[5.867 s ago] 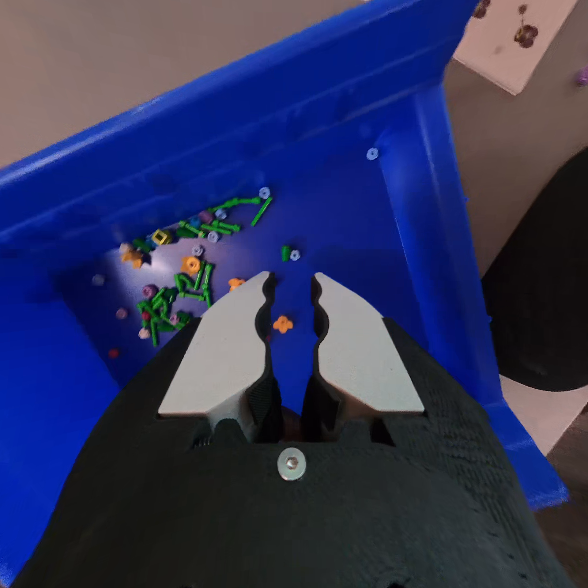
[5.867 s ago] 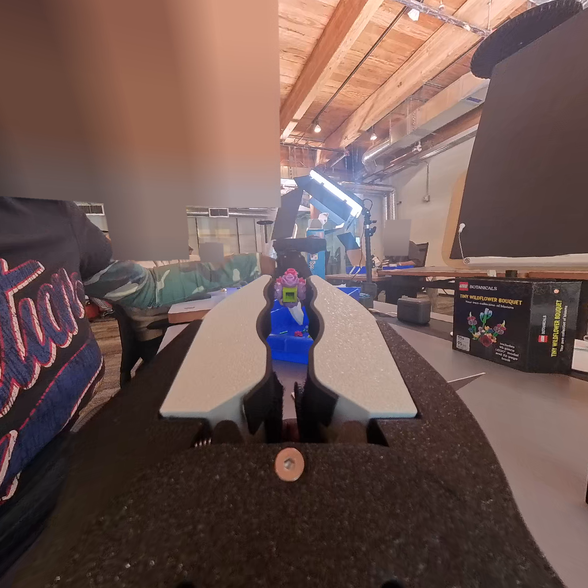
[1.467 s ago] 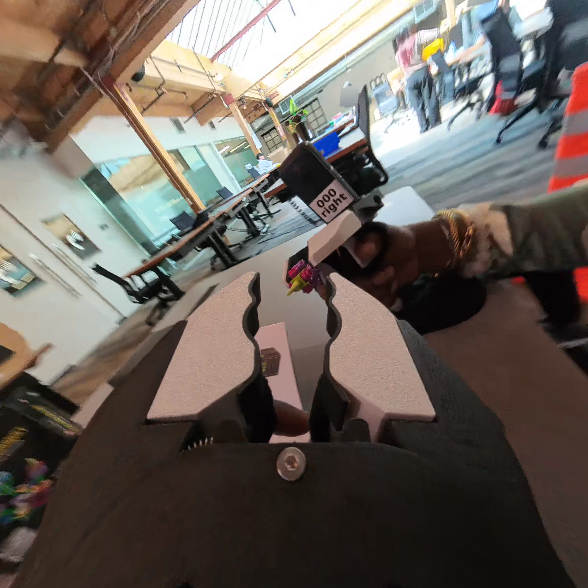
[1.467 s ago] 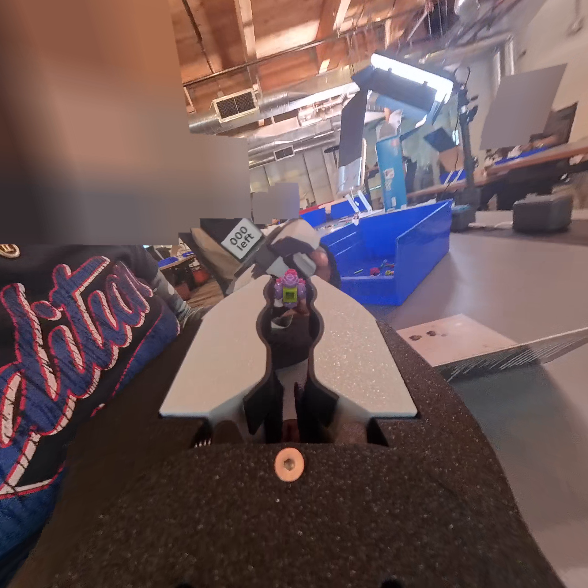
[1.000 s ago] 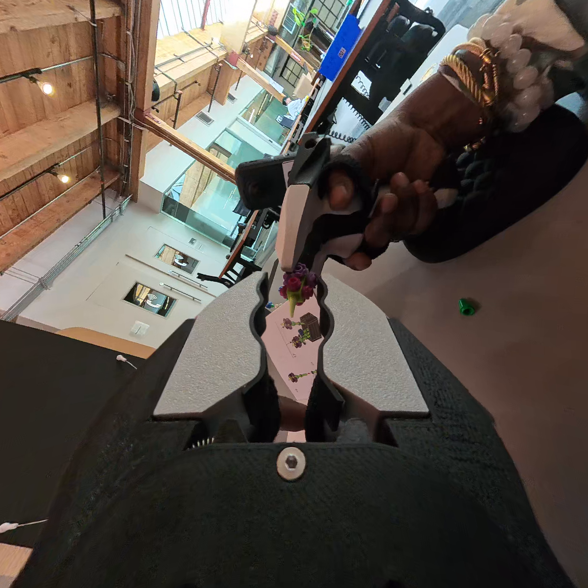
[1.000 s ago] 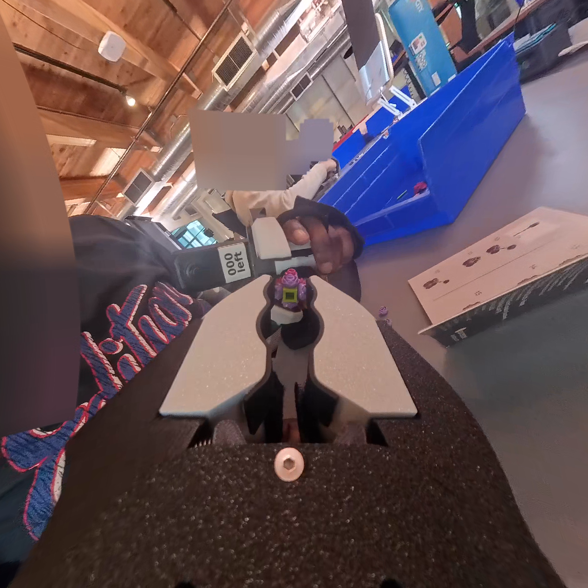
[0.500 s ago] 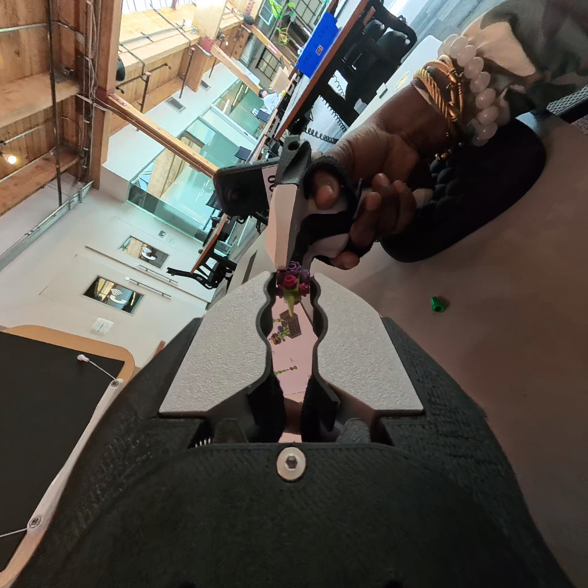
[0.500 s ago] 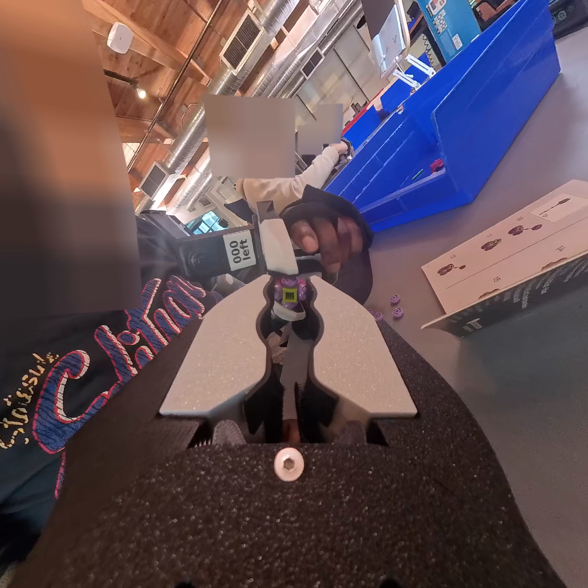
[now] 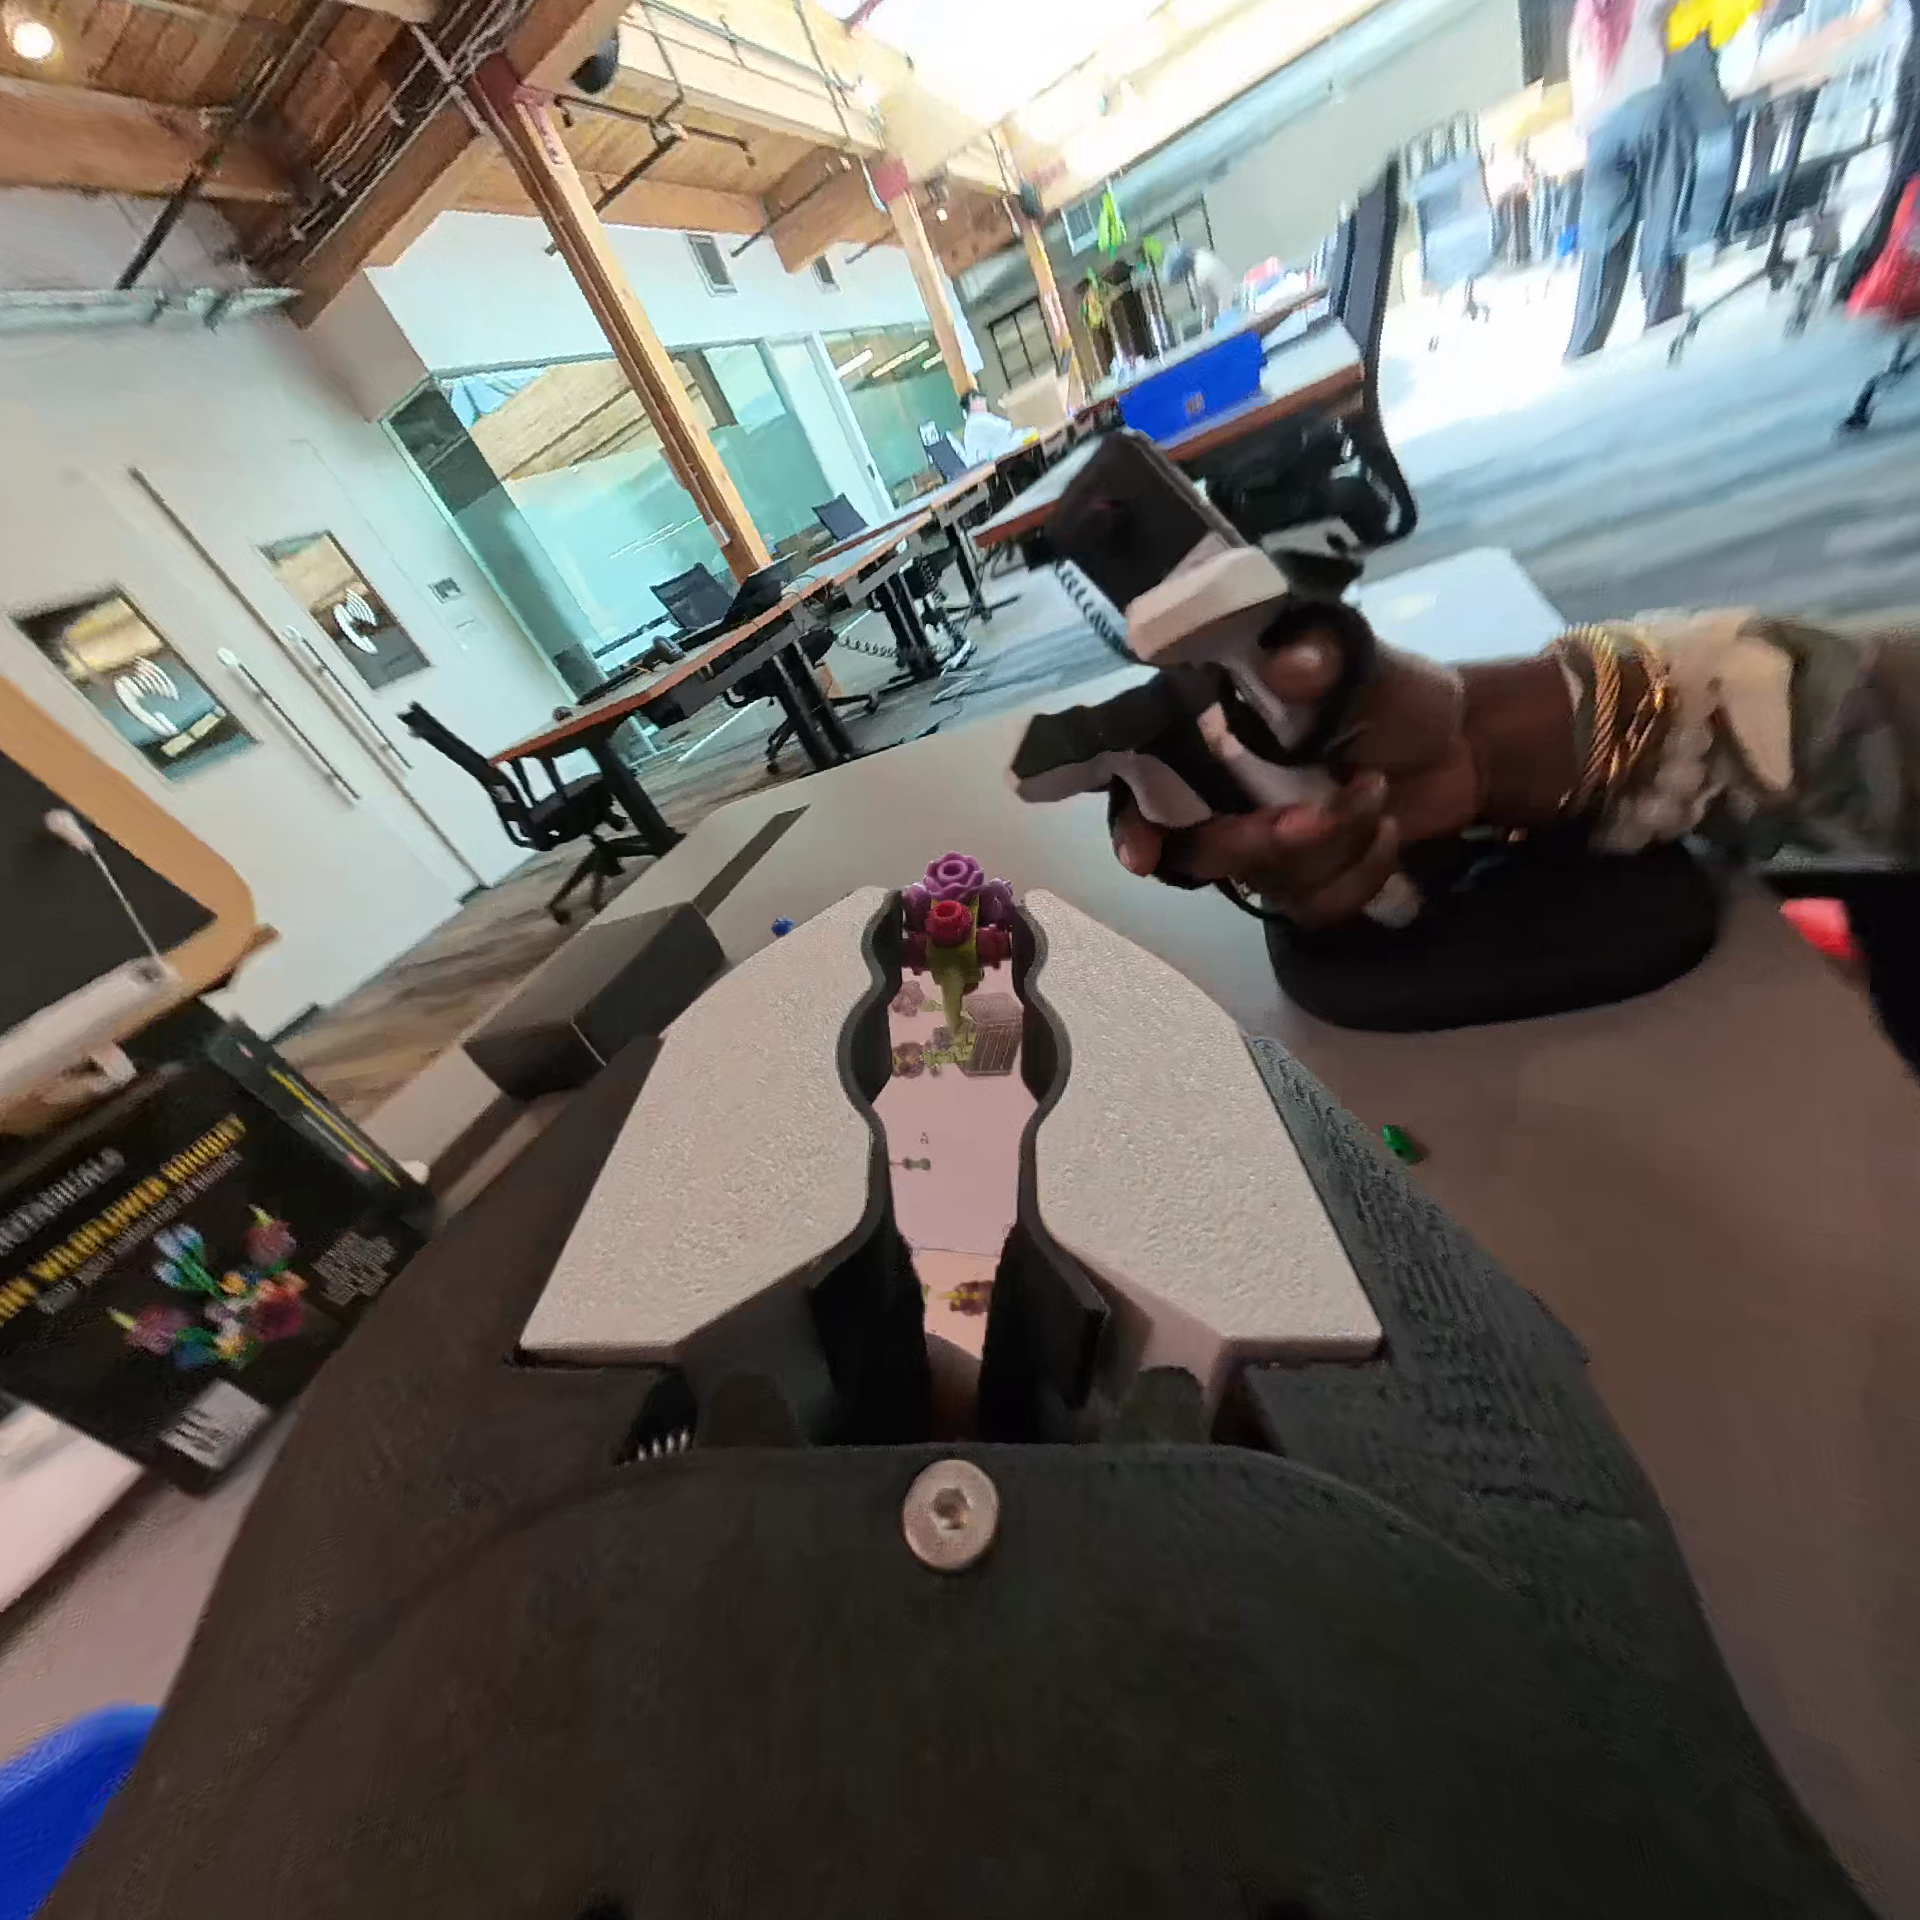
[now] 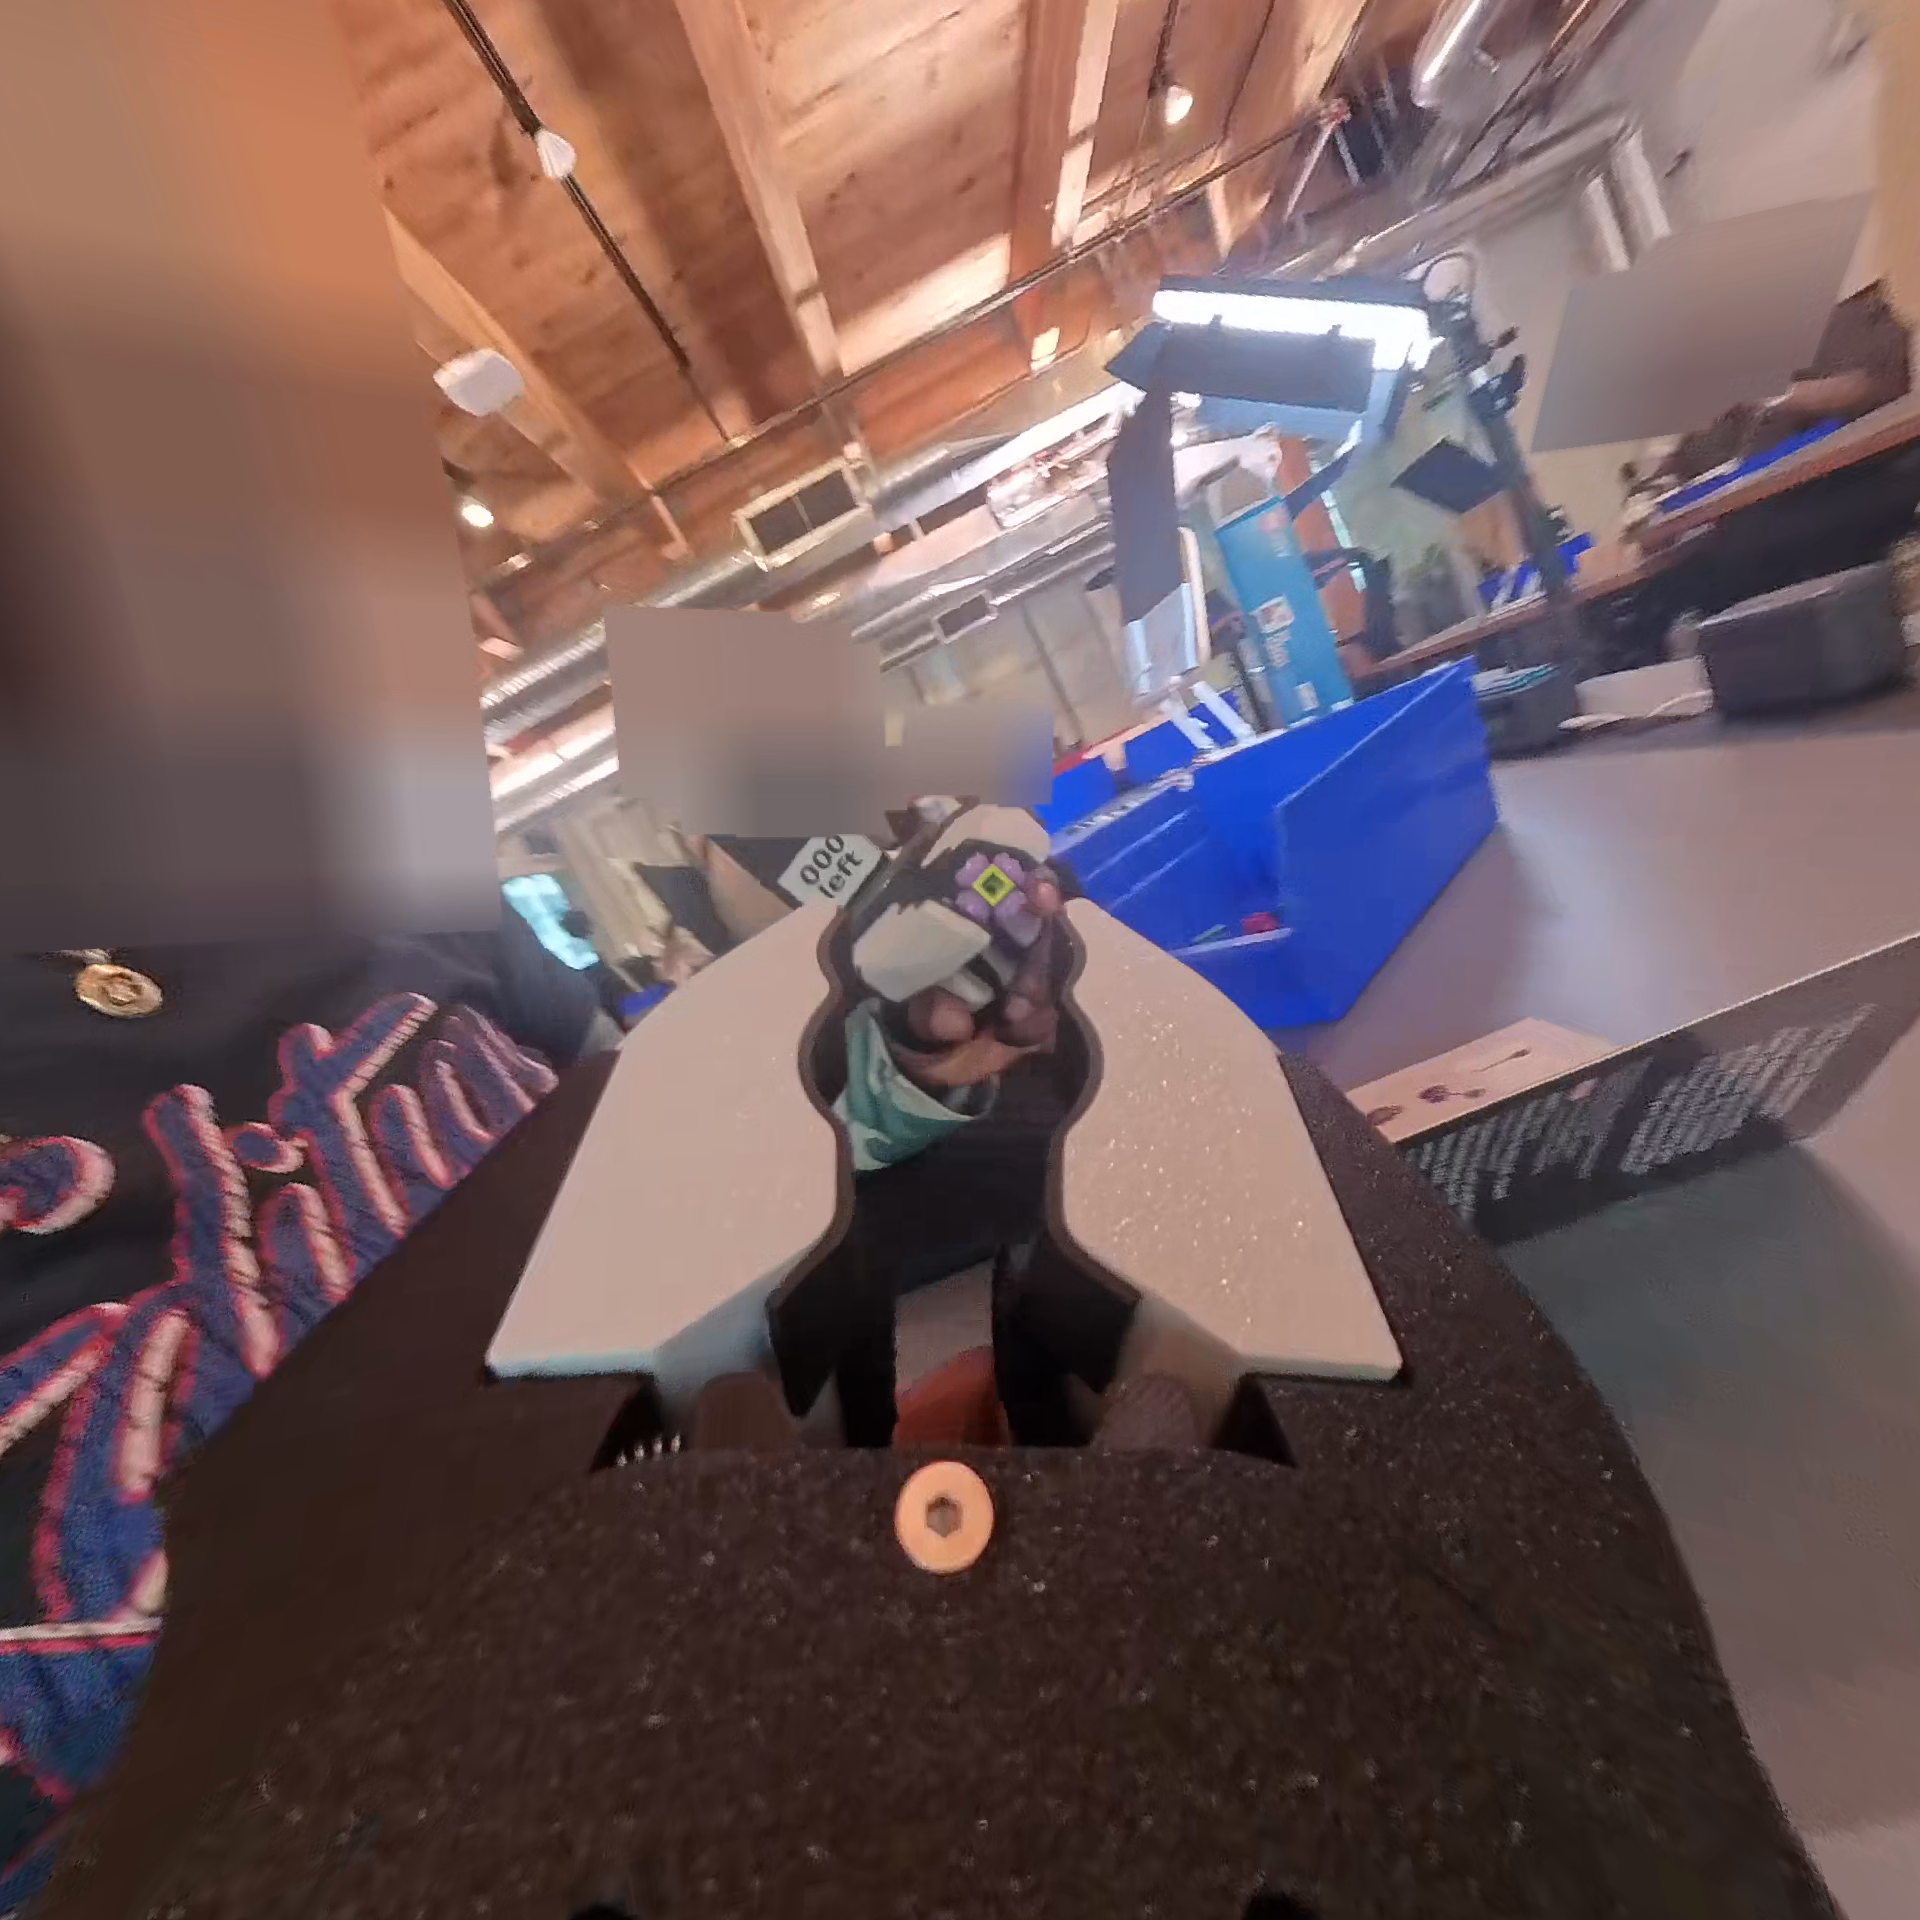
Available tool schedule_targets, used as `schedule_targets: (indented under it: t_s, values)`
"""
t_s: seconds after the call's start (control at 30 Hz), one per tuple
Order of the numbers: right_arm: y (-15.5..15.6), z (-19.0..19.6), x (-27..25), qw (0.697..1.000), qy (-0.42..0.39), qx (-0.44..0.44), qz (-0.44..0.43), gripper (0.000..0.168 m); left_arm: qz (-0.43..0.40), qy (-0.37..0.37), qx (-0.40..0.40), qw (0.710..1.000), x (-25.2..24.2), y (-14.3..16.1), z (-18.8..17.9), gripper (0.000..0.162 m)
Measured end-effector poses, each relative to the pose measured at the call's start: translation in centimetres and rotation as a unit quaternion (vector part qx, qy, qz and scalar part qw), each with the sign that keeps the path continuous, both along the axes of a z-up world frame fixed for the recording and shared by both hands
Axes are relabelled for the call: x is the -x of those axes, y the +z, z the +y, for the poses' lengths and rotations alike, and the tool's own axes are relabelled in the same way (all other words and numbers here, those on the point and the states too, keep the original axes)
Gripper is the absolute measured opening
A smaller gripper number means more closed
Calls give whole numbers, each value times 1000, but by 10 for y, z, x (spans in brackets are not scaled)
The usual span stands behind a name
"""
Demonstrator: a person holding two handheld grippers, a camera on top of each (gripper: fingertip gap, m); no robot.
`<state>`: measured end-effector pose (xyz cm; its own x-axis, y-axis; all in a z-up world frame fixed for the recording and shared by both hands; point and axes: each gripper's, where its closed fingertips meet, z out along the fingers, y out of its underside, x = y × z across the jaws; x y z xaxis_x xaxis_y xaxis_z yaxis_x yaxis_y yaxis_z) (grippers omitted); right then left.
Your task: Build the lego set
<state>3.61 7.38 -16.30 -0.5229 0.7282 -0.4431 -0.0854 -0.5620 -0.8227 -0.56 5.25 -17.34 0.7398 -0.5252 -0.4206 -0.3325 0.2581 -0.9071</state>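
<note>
Holding one item, your left gripper (image 9: 951, 920) pinches a small lego flower (image 9: 948, 925) at its fingertips: purple blossoms, a red centre, a lime-green stem piece pointing down between the fingers. Your right gripper (image 10: 951, 935) stands spread and carries nothing; the same flower (image 10: 995, 891), seen from its underside with a lime square in the middle, shows beyond its tips in the left gripper's hold, apart from the right fingers. Stock on the table (image 9: 1558, 1195): an instruction booklet (image 10: 1475, 1070) lying open near the right gripper, a dark lego box (image 9: 177, 1278) on the left, a blue bin (image 10: 1351, 831) of loose parts farther off, and one stray green piece (image 9: 1403, 1143) on the bare surface. Status, as a judgement: one blossom cluster looks assembled, yet no long stem is attached and no other finished flower is visible, so the set seems at an early-to-middle stage. Remaining, by the look of it: fetch a stem or further pieces from the bin with your free right gripper, join them to the held flower, then build the rest.
</note>
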Motion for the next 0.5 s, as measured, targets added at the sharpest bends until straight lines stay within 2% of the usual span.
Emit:
schedule_targets:
  t_s: [0.2, 0.43, 0.5]
  values:
    - [-3, -1, 4, 997, -53, -62, 0, 37, -108, -12, 25, 994, 23, 3, -8, 20]
    - [-4, -8, 2, 994, -50, -96, -3, 19, -130, 1, 36, 991, 36, 4, -10, 20]
    - [-8, -17, -1, 992, -38, -120, -27, 15, -140, 1, 44, 989, 37, 2, -9, 20]
